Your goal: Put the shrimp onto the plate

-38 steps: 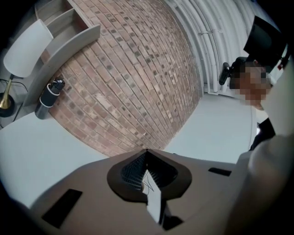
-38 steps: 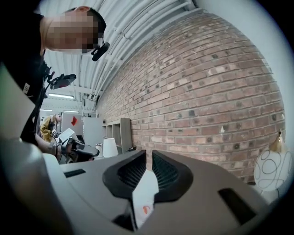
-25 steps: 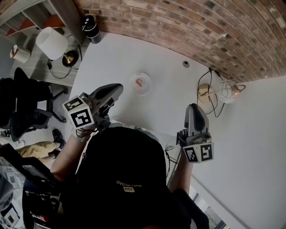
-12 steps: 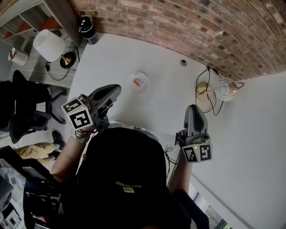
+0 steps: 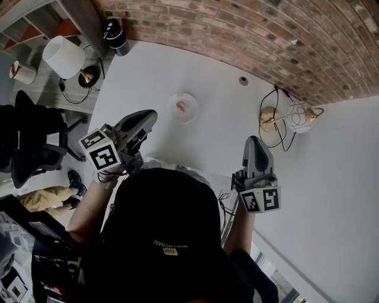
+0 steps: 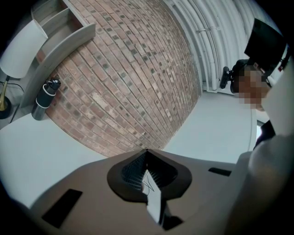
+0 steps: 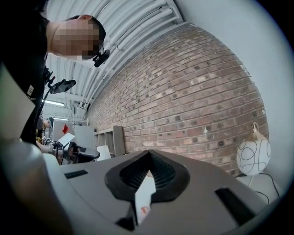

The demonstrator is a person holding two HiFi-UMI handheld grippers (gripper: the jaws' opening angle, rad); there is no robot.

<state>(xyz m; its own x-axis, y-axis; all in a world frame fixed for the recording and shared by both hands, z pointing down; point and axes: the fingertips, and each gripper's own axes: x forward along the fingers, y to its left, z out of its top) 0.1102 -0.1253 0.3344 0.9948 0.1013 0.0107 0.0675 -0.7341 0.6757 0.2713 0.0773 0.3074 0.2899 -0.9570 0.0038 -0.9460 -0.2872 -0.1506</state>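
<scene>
The shrimp (image 5: 180, 106) lies on the plate (image 5: 191, 114), toward the far side of the white worktop (image 5: 222, 127). Nearer, the left gripper (image 5: 148, 117) and the right gripper (image 5: 254, 142) hover, each with jaws closed on nothing.

A loft-style office or studio: a bare brick wall (image 5: 249, 29) spans the top of the frame behind a white table (image 5: 195, 77), with grey shelving (image 5: 35, 18) and a white-shaded lamp (image 5: 62, 56) at upper left, a black office chair (image 5: 29, 136) at left, and exposed ceiling pipes (image 6: 211, 41) overhead
</scene>
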